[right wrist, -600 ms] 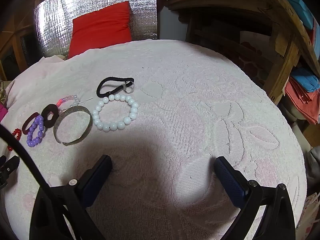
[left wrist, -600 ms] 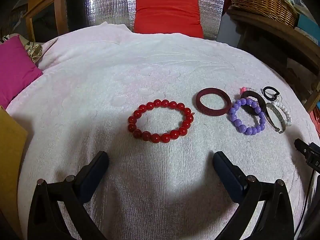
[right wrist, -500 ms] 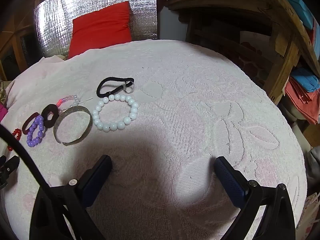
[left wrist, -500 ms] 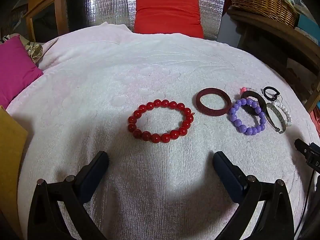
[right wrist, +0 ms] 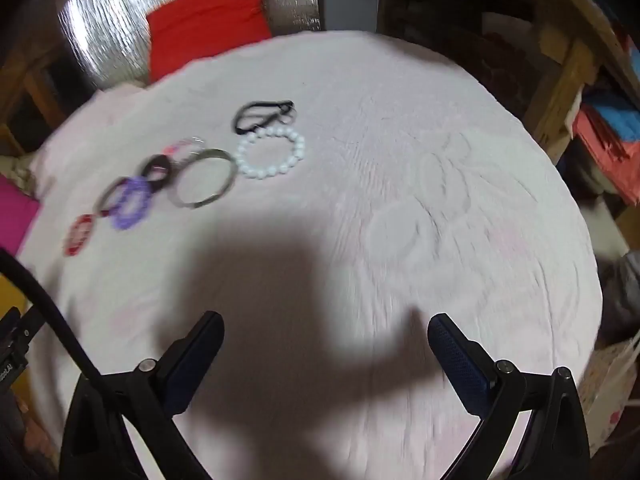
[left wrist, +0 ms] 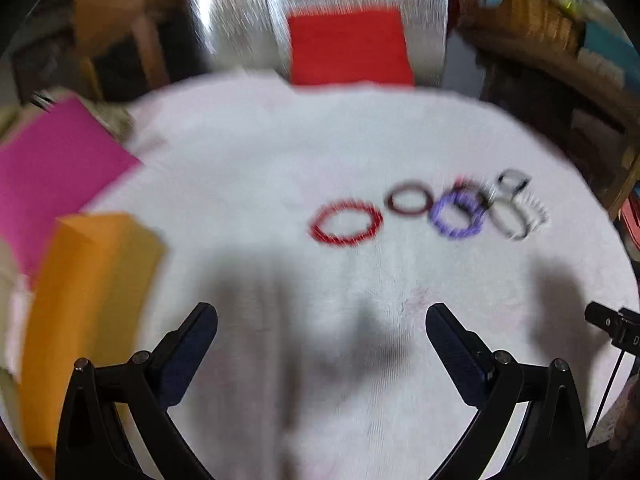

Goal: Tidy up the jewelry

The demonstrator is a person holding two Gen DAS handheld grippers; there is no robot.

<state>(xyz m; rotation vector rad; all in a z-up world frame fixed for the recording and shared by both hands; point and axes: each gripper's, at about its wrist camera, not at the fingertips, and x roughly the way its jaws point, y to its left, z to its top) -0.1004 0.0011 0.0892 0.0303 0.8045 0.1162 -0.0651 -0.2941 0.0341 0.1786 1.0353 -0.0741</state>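
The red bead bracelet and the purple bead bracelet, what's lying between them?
The dark maroon bangle lies between the red bead bracelet and the purple bead bracelet, set slightly farther back. The left wrist view shows it, though blurred.

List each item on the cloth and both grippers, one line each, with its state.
Left gripper: open, empty.
Right gripper: open, empty.
Red bead bracelet: flat, untouched.
Purple bead bracelet: flat, overlapping a black ring.
White bead bracelet: flat, untouched.
Silver metal bangle: flat.
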